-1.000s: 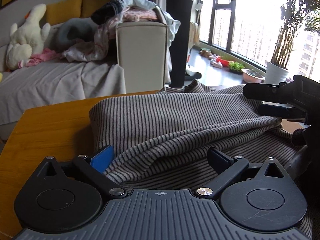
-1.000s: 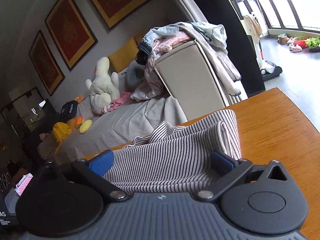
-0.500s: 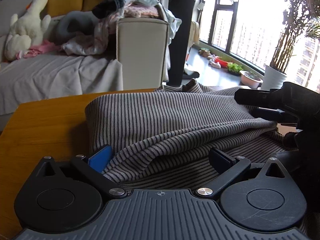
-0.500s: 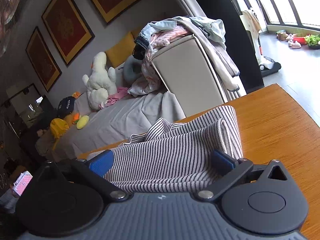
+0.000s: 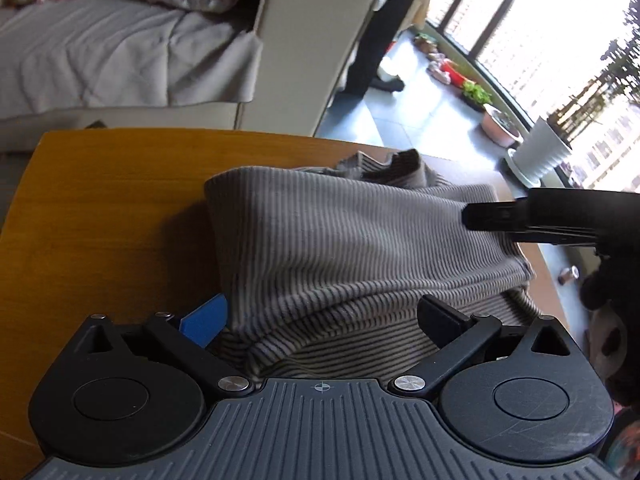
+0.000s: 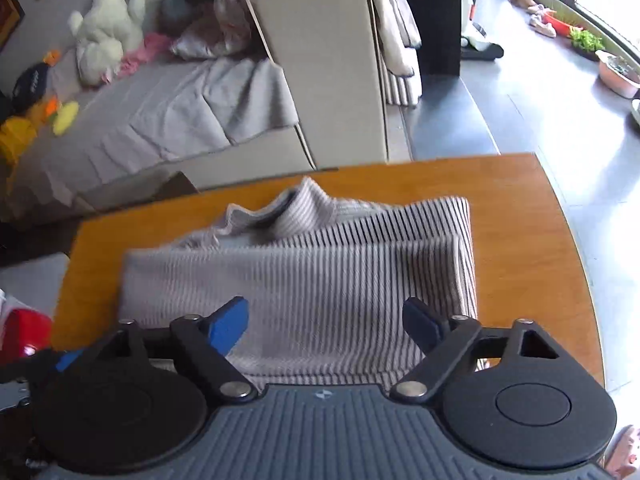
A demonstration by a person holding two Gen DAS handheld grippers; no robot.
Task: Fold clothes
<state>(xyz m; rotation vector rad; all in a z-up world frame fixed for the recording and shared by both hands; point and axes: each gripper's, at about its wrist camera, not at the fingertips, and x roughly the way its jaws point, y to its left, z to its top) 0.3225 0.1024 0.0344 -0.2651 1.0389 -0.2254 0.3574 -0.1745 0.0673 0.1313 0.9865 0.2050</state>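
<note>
Where folded — striped garment [image 6: 320,280] lengthwise left-right.

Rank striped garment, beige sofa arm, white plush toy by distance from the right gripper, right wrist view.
1. striped garment: directly between the open fingers of the right gripper, on the wooden table.
2. beige sofa arm: beyond the table's far edge, centre.
3. white plush toy: far upper left, on the sofa seat.
</note>
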